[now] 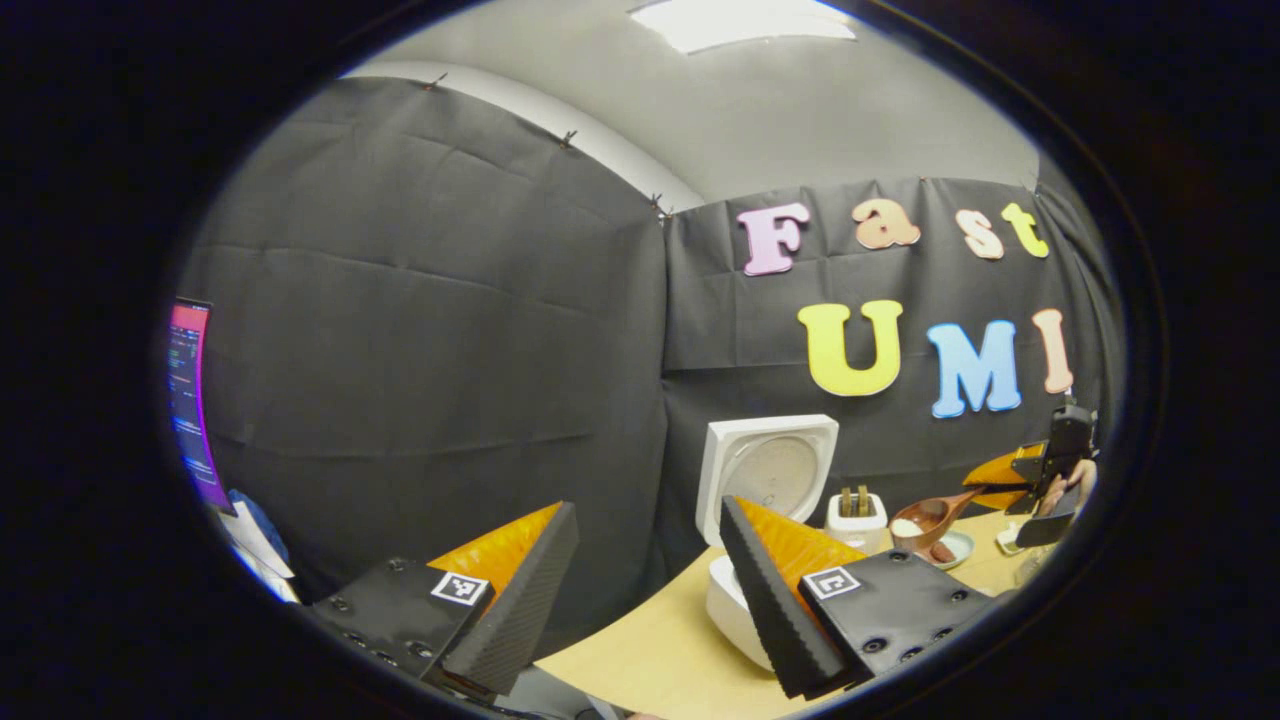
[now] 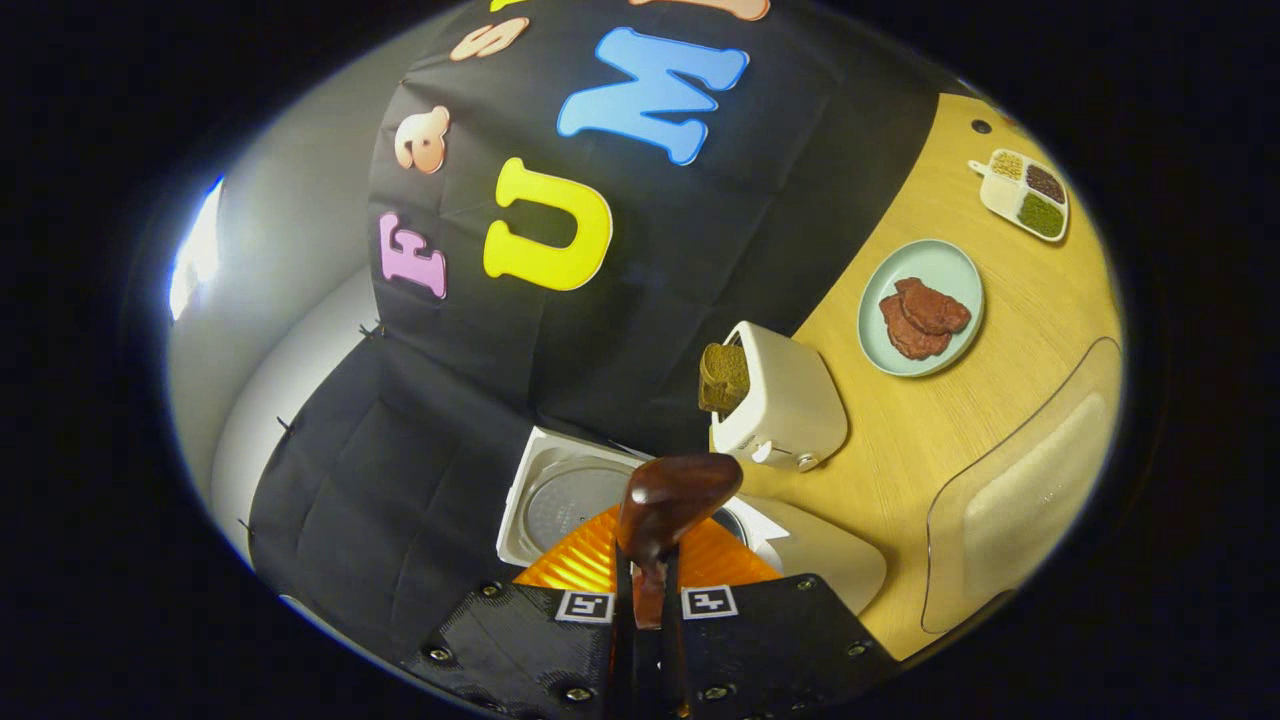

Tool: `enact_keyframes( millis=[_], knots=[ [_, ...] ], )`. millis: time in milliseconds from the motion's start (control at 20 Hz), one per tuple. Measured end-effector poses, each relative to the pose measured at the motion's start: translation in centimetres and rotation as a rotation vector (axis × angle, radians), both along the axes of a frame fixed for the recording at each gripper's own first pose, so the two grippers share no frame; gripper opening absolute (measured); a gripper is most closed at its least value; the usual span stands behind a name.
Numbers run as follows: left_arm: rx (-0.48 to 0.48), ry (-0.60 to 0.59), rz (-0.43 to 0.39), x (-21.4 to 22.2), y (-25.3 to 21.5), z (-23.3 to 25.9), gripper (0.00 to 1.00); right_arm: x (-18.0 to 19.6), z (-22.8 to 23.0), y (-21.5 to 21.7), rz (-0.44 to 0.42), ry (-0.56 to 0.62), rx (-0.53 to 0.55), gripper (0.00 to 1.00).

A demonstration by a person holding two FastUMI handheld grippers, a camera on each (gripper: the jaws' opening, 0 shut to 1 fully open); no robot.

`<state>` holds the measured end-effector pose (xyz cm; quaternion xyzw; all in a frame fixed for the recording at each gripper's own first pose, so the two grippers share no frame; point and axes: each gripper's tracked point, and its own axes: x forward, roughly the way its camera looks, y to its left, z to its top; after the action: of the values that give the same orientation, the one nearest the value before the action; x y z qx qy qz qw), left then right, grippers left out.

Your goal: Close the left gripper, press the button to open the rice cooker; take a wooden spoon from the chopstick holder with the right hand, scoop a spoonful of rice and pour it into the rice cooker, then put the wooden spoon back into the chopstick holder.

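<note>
toaster [image 2: 785, 400] between rice cooker [image 2: 560, 495], plate [image 2: 955, 262]

A: From where does the left gripper view look?

B: Low, near the pale wooden table [image 1: 660, 650], facing the black cloth wall, with the white square-lidded rice cooker [image 1: 765, 470] close ahead.

A: And the right gripper view?

B: From above, tilted, close over the same rice cooker [image 2: 560, 500]. Both views share the cooker, the cream toaster [image 1: 857, 520] [image 2: 790, 400] and the pale green round plate [image 1: 955, 548] [image 2: 925, 270].
</note>
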<state>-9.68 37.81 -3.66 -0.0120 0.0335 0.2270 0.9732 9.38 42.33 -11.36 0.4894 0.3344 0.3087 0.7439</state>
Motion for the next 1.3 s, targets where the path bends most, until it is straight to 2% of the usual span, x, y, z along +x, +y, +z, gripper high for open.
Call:
enact_keyframes(
  millis=[250, 300, 450, 500, 600, 700, 800, 1100, 1300],
  knots=[
    [-0.005, 0.033, 0.062, -2.4, 1.5, -1.0, 1.0, 0.6, -0.7, 4.5, 0.054, -0.07, -0.082, 0.1],
    [-0.005, 0.037, 0.073, -2.9, 1.8, -1.0, 0.95, 0.8, -1.0, 5.5, 0.065, -0.081, -0.101, 0.1],
    [-0.004, 0.05, 0.105, -4.0, 2.7, -1.6, 0.95, 1.0, -2.0, 8.3, 0.093, -0.119, -0.164, 0.1],
    [-0.007, 0.054, 0.115, -4.4, 2.8, -1.7, 0.99, 1.1, -2.3, 9.2, 0.101, -0.134, -0.183, 0.1],
    [-0.014, 0.06, 0.129, -5.0, 3.1, -2.1, 0.95, 1.3, -3.1, 10.8, 0.122, -0.17, -0.232, 0.1],
    [-0.015, 0.07, 0.141, -4.9, 3.2, -2.5, 1.0, 1.4, -4.1, 12.4, 0.15, -0.214, -0.299, 0.1],
    [-0.012, 0.076, 0.155, -5.1, 3.6, -2.9, 0.99, 1.1, -5.0, 14.2, 0.195, -0.263, -0.372, 0.1],
    [-0.041, 0.087, 0.201, -7.5, 4.6, -4.2, 0.94, 0.8, -5.7, 17.7, 0.292, -0.534, -0.626, 0.1],
    [-0.053, 0.089, 0.221, -8.0, 5.0, -4.6, 0.99, 0.3, -5.4, 18.8, 0.356, -0.723, -0.766, 0.1]
  ],
)
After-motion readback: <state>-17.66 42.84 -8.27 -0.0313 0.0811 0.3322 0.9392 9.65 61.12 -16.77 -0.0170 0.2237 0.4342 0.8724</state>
